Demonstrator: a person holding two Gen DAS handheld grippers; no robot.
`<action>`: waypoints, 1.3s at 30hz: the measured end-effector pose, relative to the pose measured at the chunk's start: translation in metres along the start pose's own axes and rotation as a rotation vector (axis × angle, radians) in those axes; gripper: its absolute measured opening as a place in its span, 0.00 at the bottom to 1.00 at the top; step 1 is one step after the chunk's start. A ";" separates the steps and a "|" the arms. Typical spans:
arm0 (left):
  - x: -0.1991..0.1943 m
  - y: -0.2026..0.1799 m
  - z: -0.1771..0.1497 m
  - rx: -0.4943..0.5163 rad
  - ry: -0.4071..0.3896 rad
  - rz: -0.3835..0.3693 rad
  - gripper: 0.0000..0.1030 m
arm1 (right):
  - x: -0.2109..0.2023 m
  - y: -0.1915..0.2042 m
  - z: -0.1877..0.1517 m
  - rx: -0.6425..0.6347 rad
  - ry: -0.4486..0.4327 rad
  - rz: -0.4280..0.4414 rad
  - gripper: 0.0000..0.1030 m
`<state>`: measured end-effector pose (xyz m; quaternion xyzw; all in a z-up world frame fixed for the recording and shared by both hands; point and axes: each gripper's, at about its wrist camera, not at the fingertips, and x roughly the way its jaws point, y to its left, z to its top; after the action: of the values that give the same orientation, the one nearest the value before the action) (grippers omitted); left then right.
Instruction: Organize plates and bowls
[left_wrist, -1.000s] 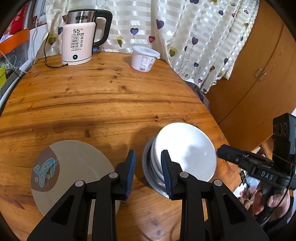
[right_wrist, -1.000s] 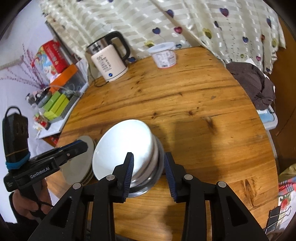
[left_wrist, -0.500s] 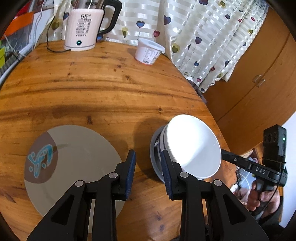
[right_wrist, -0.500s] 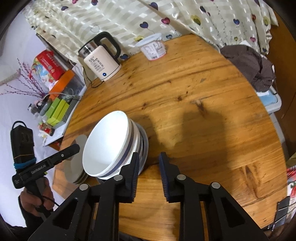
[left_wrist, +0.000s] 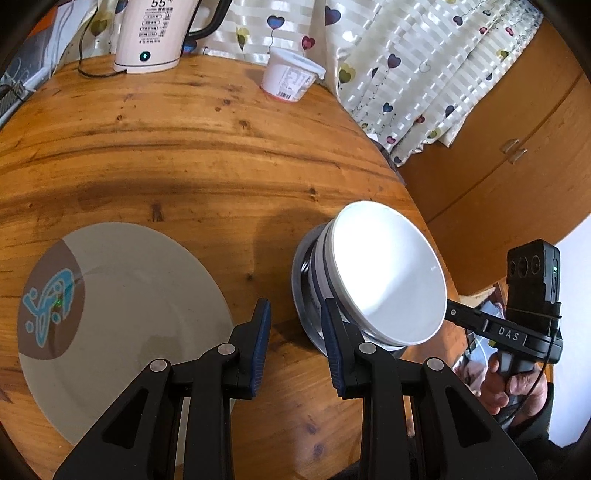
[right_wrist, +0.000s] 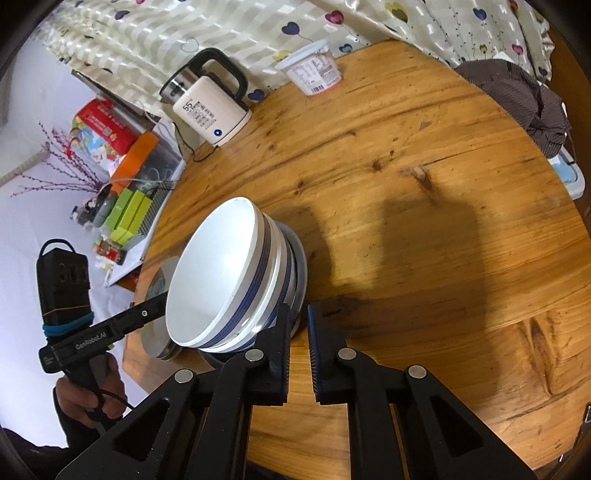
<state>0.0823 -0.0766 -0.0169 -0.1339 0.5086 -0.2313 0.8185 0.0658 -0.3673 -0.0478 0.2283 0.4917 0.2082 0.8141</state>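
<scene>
Left wrist view: the left gripper (left_wrist: 295, 325) is seen with its jaws apart and nothing between them, held over the wooden bench (left_wrist: 184, 155) between the grey plate (left_wrist: 122, 317) and the stack of bowls. The plate, marked with a brown patch and a blue figure, lies flat on the bench at the near left. Just beside it, to the right, a white bowl (left_wrist: 388, 273) is nested in the stack, which is tilted with its opening turned away from the bench; a metal bowl (left_wrist: 301, 288) is seen at the bottom of the stack. The right gripper (left_wrist: 461, 314) is reached in from the far side of the stack, its fingertips hidden behind the white bowl.

Right wrist view: the jaws of the right gripper (right_wrist: 299, 332) are drawn close with a narrow gap, and the rim at the bottom of the stack lies at the left finger; whether it is clamped cannot be told. Blue bands are seen on the outside of the white bowl (right_wrist: 221, 273). An electric kettle (right_wrist: 210, 107) and a lidded white tub (right_wrist: 314, 70) stand well apart at the far edge of the bench, before a heart-patterned curtain (right_wrist: 221, 26).
</scene>
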 end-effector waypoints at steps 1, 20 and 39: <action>0.001 0.001 0.000 -0.002 0.005 -0.001 0.28 | 0.001 -0.001 0.000 0.002 0.003 0.005 0.09; 0.014 0.009 0.000 -0.031 0.051 -0.096 0.10 | 0.005 -0.007 0.005 0.010 0.018 0.063 0.07; 0.018 0.020 0.001 -0.079 0.057 -0.196 0.08 | 0.003 -0.008 0.005 0.008 0.017 0.071 0.06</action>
<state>0.0949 -0.0687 -0.0400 -0.2083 0.5248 -0.2936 0.7713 0.0725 -0.3723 -0.0525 0.2472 0.4908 0.2370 0.8011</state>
